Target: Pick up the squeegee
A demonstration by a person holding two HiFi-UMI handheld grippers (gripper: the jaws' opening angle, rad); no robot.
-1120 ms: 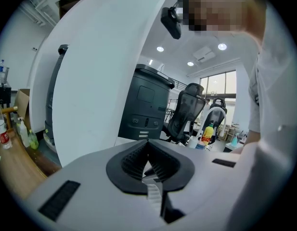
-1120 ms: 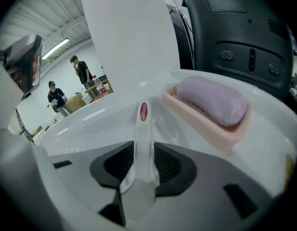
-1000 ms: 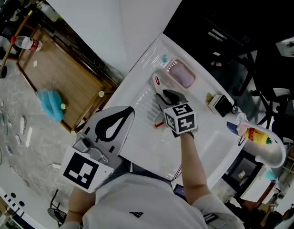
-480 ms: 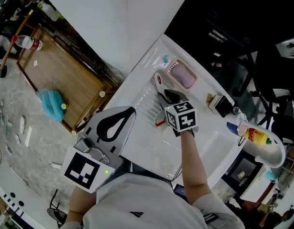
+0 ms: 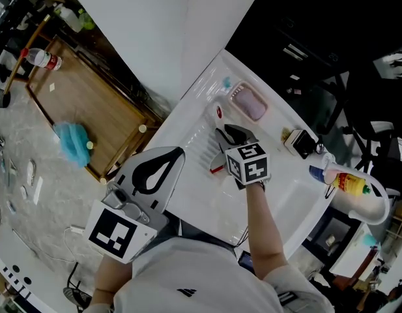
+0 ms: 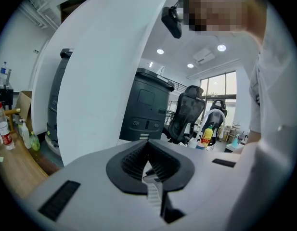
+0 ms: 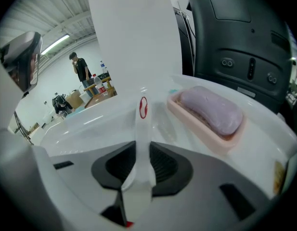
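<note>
Where the task stood: by my judgement the grasp was being made, and the lift was not yet begun.
Squeegee: the squeegee (image 7: 143, 114) was on the white surface (image 7: 90, 129), as far as I could see. Its white handle with a red mark pointed away from the person, near the pink soap dish (image 7: 196, 129).
Right tongs: the right tongs (image 7: 143, 153) pointed down at the surface. Their jaws had just been closing, and the squeegee handle stood between them with both pads against it.
Left tongs: the left tongs (image 6: 148, 150) were held away from the work, close to the person's body, with jaws together and nothing between them.
Next move: it probably called for a firm grip first and then a straight lift, so that the handle would not slip or turn between the pads.
Risk: the soap dish was near, so a sideways pull could push it.
</note>
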